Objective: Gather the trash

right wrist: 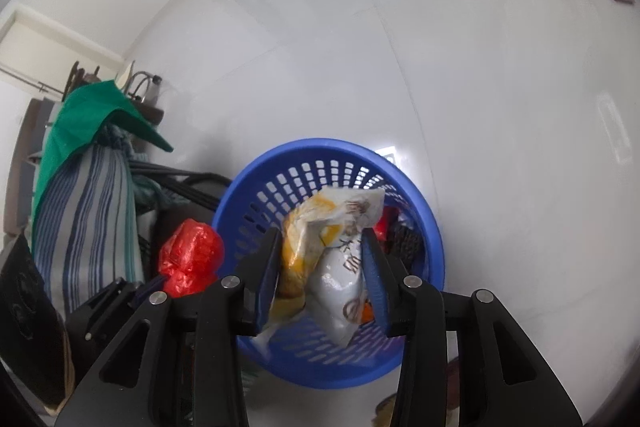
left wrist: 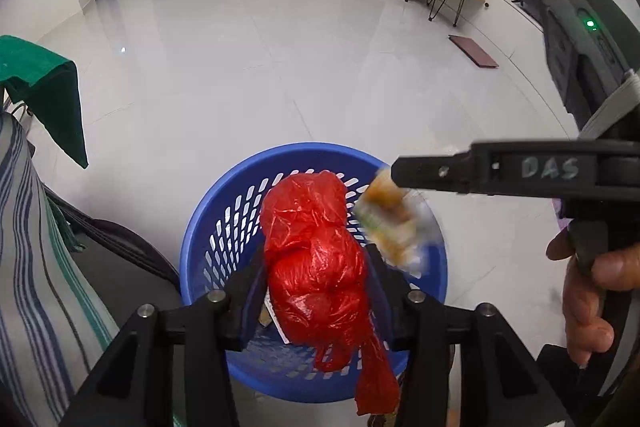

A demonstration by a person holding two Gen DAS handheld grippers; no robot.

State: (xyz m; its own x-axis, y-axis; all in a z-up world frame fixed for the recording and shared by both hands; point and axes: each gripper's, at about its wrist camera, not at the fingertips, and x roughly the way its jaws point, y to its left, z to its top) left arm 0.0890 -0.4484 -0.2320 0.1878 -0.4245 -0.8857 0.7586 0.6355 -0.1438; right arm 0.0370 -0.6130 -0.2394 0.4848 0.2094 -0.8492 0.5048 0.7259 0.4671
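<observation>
Red plastic bag (left wrist: pixel 320 267) is sitting between the left gripper (left wrist: pixel 316 283) jaws, which are standing partly apart over the blue basket (left wrist: pixel 208 223); whether the pads are pressing it I cannot tell. Crumpled snack wrapper (right wrist: pixel 332 255), yellow and white, is hanging between the right gripper (right wrist: pixel 322 267) jaws, also partly apart, directly above the basket's mouth; grip unclear too. Other trash is lying inside the basket, which is standing on the white tiled floor (left wrist: pixel 240 75). Striped cloth (right wrist: pixel 88 211) under a green cloth (right wrist: pixel 84 115) is just left of the basket.
</observation>
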